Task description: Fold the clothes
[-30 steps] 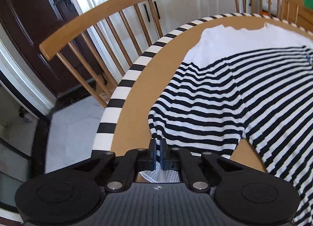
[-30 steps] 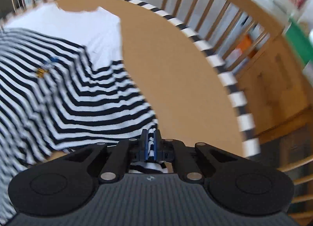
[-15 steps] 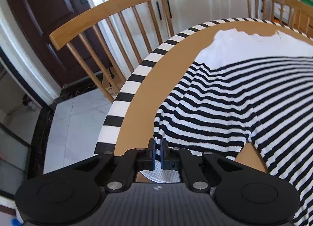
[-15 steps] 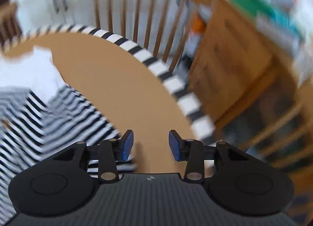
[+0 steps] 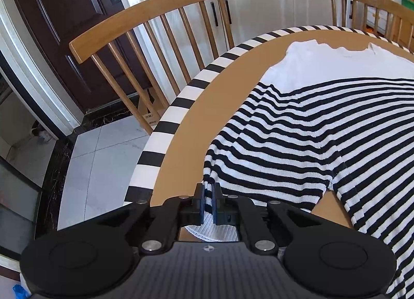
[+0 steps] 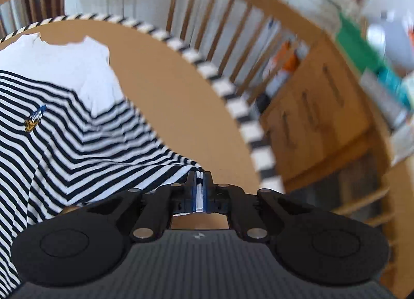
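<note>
Striped sweater (image 5: 323, 128), white-yoked, spread flat on round table (image 5: 165, 133), filling each frame's centre. Left gripper (image 5: 208, 202) pinches one sleeve cuff; right gripper (image 6: 198, 193) pinches the other. Folding barely begun: no folds visible, body and sleeves remain.

We see sweater (image 5: 323, 128) spread flat on table: black-and-white stripes, plain white yoke at far end, small duck badge (image 6: 35, 119) on chest. We note both sleeve cuffs lifted off surface, each pinched at near edge.
</note>
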